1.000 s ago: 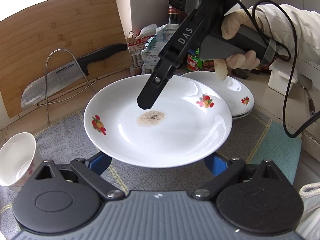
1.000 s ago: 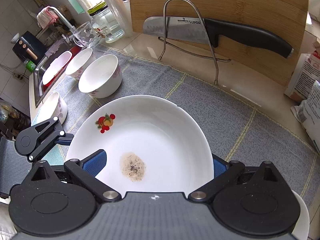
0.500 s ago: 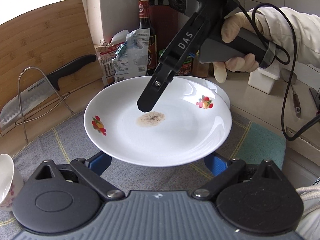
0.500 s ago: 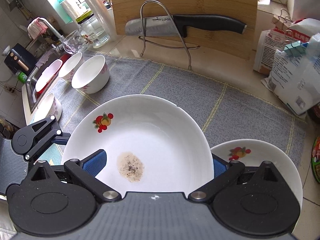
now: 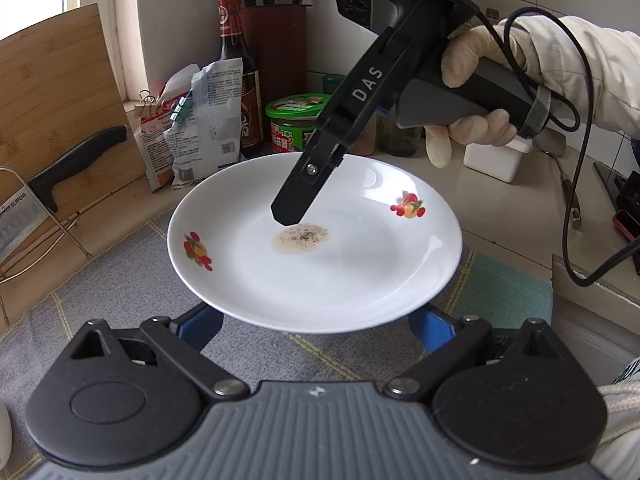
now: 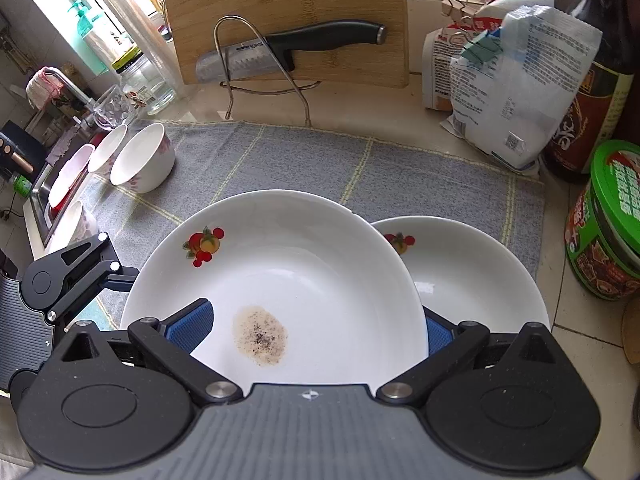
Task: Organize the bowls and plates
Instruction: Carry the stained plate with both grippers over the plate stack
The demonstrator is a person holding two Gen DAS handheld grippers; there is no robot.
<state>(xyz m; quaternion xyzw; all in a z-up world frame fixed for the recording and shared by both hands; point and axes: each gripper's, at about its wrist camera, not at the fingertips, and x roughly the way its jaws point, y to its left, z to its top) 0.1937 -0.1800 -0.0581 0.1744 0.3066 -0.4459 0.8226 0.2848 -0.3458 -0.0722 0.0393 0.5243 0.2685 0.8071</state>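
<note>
Plate (image 5: pixel 320 264): white, fruit motifs at two points on its rim, a speckled brown smear (image 5: pixel 301 237) near its centre. Held clear above the grey mat (image 6: pixel 360 168), partly over a second plate.

Second plate (image 6: pixel 472 276): white, same fruit motif, lying on the mat near the tabletop's right edge; its left part is hidden under the held plate.

Left gripper (image 5: pixel 316 322): blue fingers (image 5: pixel 200 326) spread wide, one at each side under the plate's near rim. Whether they press the plate cannot be told.

Right gripper (image 6: pixel 316 332): one blue finger (image 6: pixel 188 326) lies on the plate's upper face; the other shows just past the rim at right. In the left view its black tip (image 5: pixel 296 204) sits just at the smear. Whether it clamps the rim cannot be told. A gloved hand (image 5: pixel 476 92) holds its handle.

Bowls (image 6: pixel 140 158): white, several in a row at the mat's left edge, near the sink.

Back edge of tabletop: wooden board (image 6: pixel 288 12) upright, knife (image 6: pixel 288 50) in a wire rack (image 6: pixel 256 64) before it.

Right back corner: clipped bags (image 6: pixel 512 80), dark bottle (image 6: pixel 596 80), green-lidded tub (image 6: pixel 608 220).
</note>
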